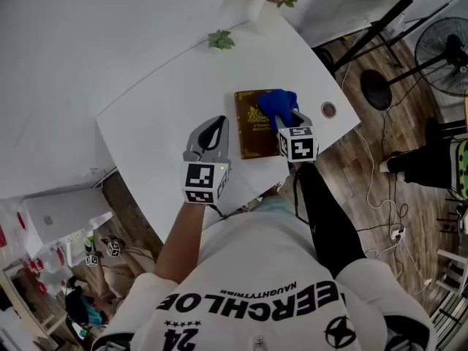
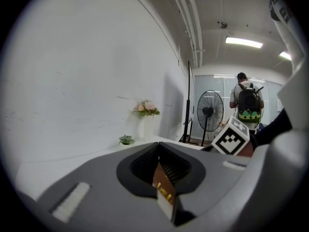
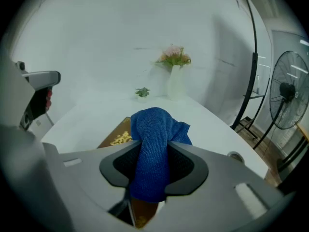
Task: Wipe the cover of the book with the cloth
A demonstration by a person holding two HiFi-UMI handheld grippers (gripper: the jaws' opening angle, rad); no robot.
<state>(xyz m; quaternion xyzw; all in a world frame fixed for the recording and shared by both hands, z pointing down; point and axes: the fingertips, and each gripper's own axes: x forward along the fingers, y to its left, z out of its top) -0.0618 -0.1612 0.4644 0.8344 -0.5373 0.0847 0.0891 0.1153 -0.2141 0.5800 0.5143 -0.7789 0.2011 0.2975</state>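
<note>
Blue cloth (image 3: pixel 155 124) tight in right claw (image 3: pixel 150 153)

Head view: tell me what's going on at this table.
A person stands at a white table with a hand-held gripper in each hand. The right hand-held gripper is shut on a blue cloth, which rests on the far end of the cover of a brown book. The left hand-held gripper has its jaws together and sits just left of the book, with nothing in it. The wiping looks to be under way.
</note>
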